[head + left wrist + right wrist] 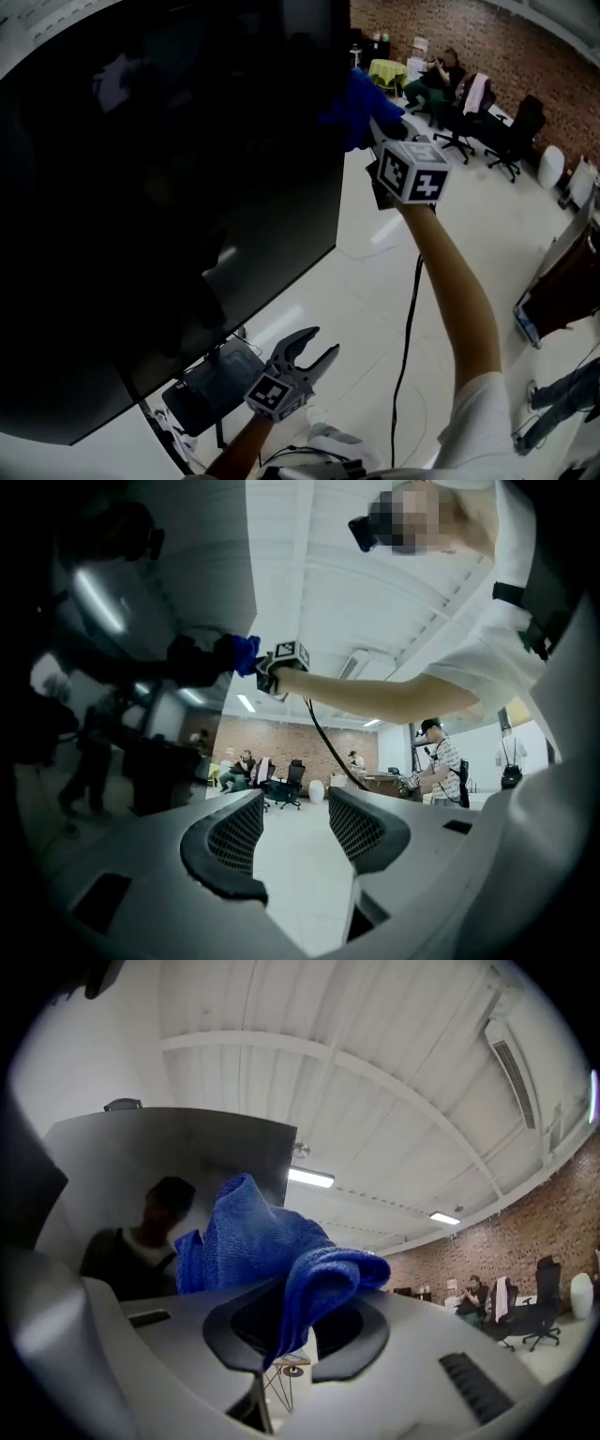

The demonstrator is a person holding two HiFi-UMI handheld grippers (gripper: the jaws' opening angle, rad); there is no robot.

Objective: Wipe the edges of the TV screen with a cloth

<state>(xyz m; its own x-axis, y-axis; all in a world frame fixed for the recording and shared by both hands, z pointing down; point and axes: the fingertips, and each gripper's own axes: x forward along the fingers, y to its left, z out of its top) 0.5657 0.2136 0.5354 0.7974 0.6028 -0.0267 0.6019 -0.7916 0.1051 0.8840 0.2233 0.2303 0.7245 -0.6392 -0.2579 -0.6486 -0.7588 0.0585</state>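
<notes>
Head view: right gripper [372, 120] held high at the right edge of the TV screen [169, 187], near its upper corner, arm stretched up.
Cloth: blue cloth [361, 98], bunched above the right jaws and lying against the screen's edge.
Right jaws: clamped on a fold of the cloth; fabric fills the gap between them.
Left gripper [317, 345]: low, below the screen's bottom edge, well apart from the cloth. Jaws spread wide, only floor showing between them.
Markings: black-and-white square markers on the right gripper's cube [415, 173]; one like it on the left gripper.
Screen: dark and glossy; a person's figure is mirrored in it in the right gripper view.
Floor: pale, shiny floor [375, 272]; a black cable [406, 328] hangs down from the right gripper.
Room: red brick wall [450, 33] at the far side. Black office chairs [511, 141] and a seated person [441, 75] stand in front of it, beside a yellow-green table [386, 70].
Ceiling: white, ribbed, with strip lights [309, 1177].
</notes>
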